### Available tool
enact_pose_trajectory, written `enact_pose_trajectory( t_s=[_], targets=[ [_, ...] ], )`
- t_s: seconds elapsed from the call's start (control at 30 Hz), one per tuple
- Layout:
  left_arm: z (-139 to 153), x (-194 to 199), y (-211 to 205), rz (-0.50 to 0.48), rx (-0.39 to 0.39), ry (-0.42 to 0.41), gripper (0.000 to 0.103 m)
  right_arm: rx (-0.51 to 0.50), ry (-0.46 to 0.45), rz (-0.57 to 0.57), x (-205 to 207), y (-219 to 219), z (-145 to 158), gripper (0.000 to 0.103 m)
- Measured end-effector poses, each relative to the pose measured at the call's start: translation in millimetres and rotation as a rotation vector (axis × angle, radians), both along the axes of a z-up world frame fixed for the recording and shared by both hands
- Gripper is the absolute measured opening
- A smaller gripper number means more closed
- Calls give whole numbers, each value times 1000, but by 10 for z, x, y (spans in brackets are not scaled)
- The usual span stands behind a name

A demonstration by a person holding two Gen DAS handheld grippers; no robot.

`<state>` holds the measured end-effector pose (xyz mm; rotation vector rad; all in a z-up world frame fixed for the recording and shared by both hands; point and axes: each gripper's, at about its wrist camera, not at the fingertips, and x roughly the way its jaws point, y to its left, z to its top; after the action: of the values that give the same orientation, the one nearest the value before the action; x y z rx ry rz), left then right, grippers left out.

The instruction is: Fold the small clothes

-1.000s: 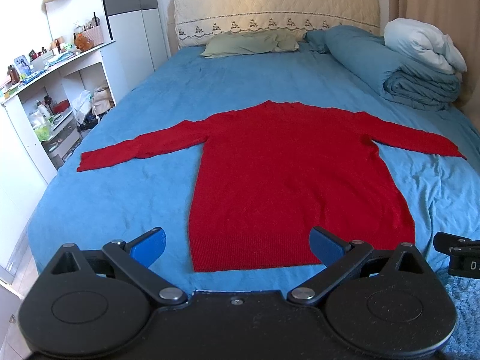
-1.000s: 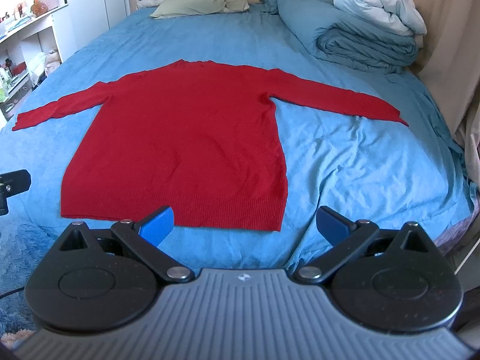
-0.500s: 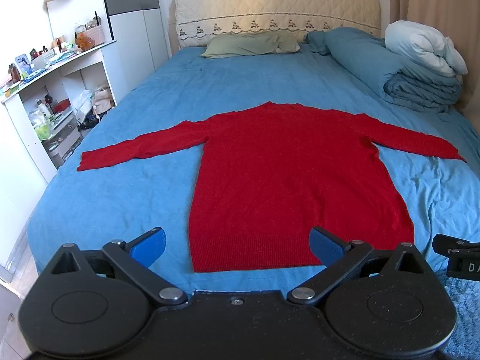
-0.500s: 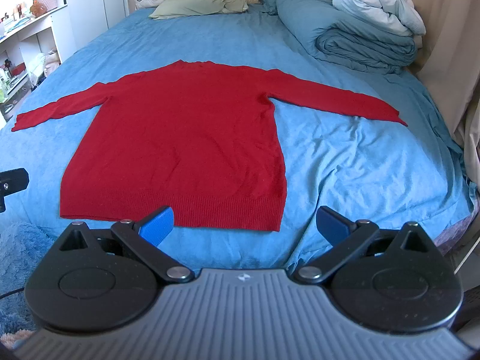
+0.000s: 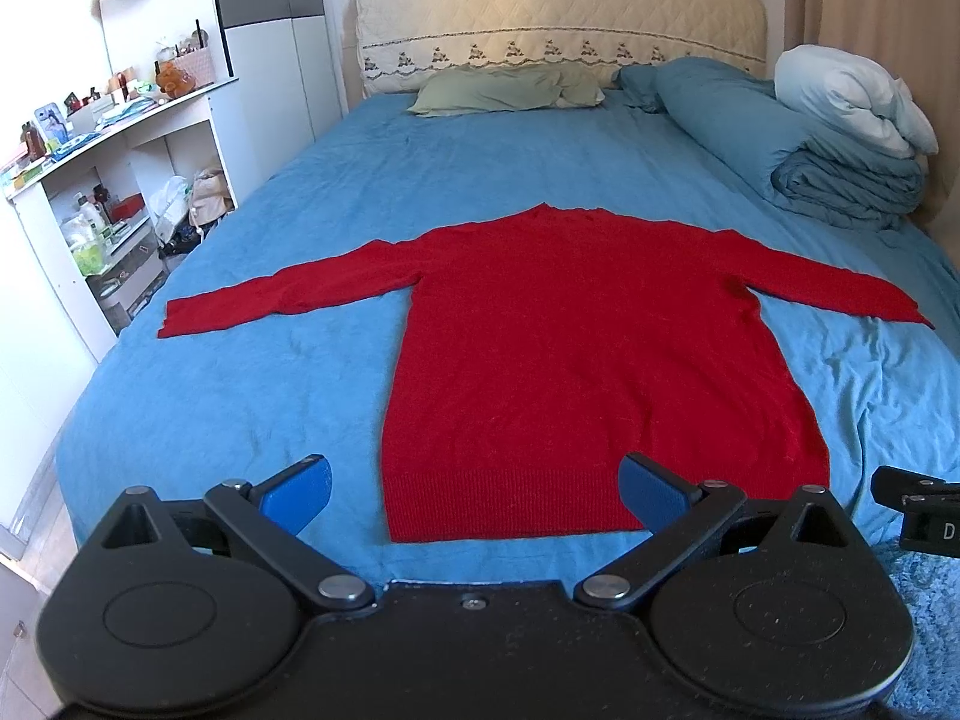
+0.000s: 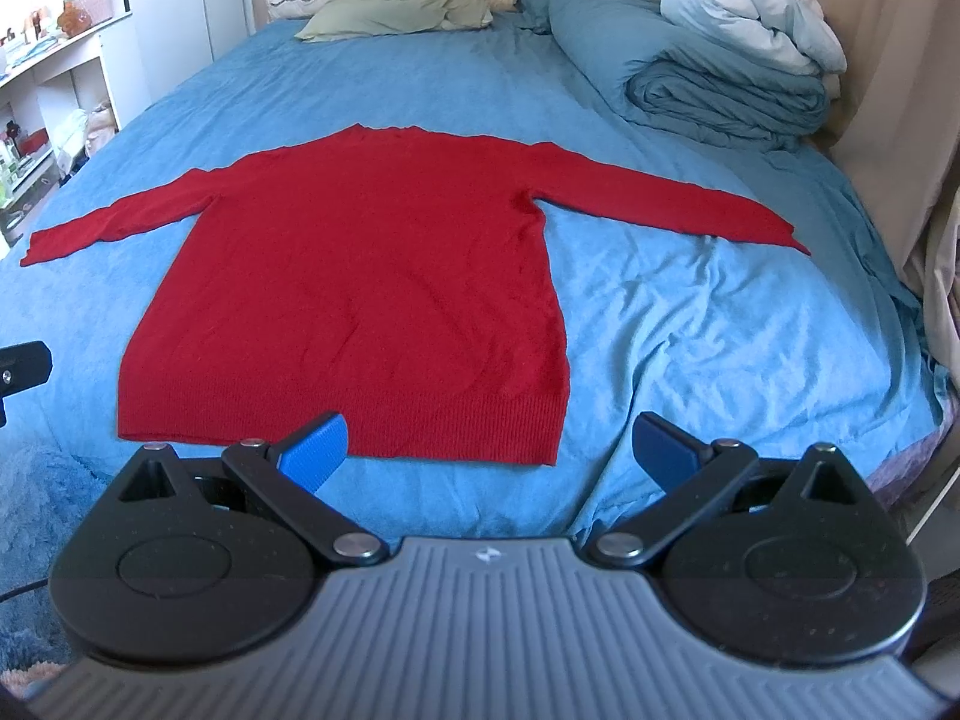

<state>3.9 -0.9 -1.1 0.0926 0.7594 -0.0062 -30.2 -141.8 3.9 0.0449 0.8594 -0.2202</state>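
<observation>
A red long-sleeved sweater (image 5: 576, 348) lies flat on the blue bed (image 5: 240, 396), sleeves spread out to both sides, hem nearest me. It also shows in the right wrist view (image 6: 360, 282). My left gripper (image 5: 474, 495) is open and empty, hovering just before the hem's left part. My right gripper (image 6: 489, 447) is open and empty, just before the hem's right corner. The right gripper's edge shows in the left wrist view (image 5: 918, 510).
A folded blue duvet (image 5: 798, 150) with a white one on top lies at the bed's far right. A green pillow (image 5: 510, 90) lies by the headboard. White shelves (image 5: 114, 180) with clutter stand left of the bed. A curtain (image 6: 888, 60) hangs at the right.
Both views have shifted very slightly; the sweater has not moved and both grippers stay open.
</observation>
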Motion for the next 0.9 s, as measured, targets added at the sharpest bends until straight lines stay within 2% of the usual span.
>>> enact_pose_trajectory(
  t_s=[0.9],
  targets=[
    [48, -54, -2, 6, -7, -26, 103, -12, -17, -1, -17, 45, 72, 103]
  ],
)
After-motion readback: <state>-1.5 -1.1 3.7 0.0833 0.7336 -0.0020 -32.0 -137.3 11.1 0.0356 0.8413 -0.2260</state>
